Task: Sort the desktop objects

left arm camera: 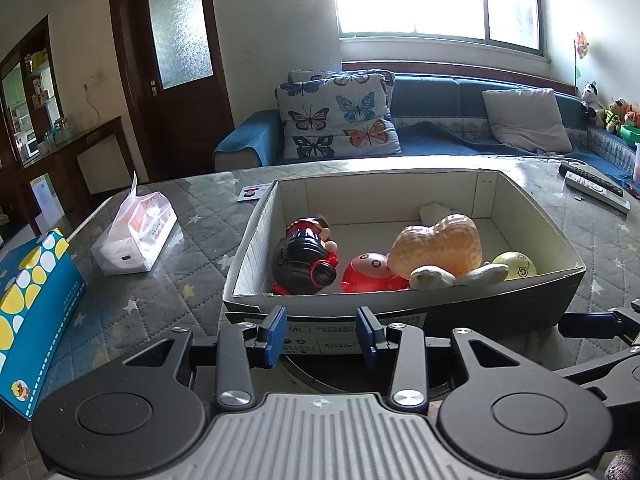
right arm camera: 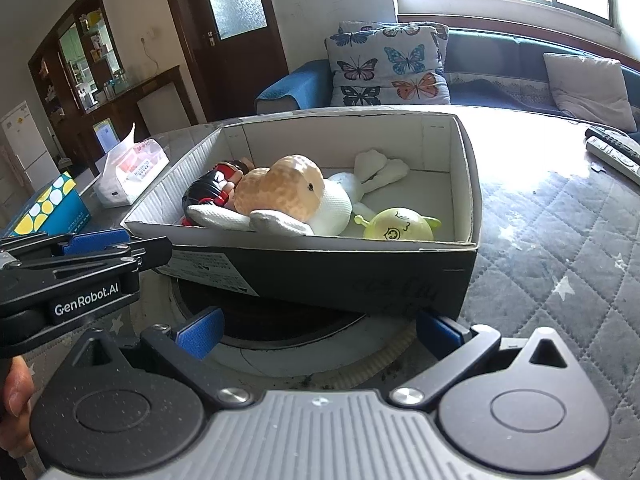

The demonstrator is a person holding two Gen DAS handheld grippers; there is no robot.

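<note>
- Resting on the quilted table cover (right arm camera: 560,248): a cardboard box (left arm camera: 400,304) (right arm camera: 320,268), open at the top, with white inner walls and a dark outer side bearing a printed label.
- Left claw (left arm camera: 322,334): blue pads (left arm camera: 272,334) part-way open, a moderate gap between them; nothing is held. Tips sit just before the labelled near wall of the box; contact cannot be told.
- Right claw (right arm camera: 320,334): blue pads (right arm camera: 200,332) spread wide, nothing between them; tips lie low, near the box's dark near wall, apart from it.
- Box contents, left side: a black and red toy figure (left arm camera: 304,258) (right arm camera: 210,190) lying on its side.
- Beside it: a red round toy (left arm camera: 370,274), touching the figure.
- Centre: a tan peanut-shaped plush (left arm camera: 438,246) (right arm camera: 282,190) lying on a white plush (right arm camera: 332,204).
- Right near corner: a yellow-green ball with a drawn face (left arm camera: 516,266) (right arm camera: 400,228).
- Left of the box on the table: a tissue pack (left arm camera: 136,236) (right arm camera: 128,172) and a blue spotted carton (left arm camera: 32,320) (right arm camera: 48,208).
- Far right of the table: remote controls (left arm camera: 596,188) (right arm camera: 616,152).
- Behind the table: a blue sofa (left arm camera: 440,120) with a butterfly cushion (left arm camera: 340,116) (right arm camera: 392,68).
</note>
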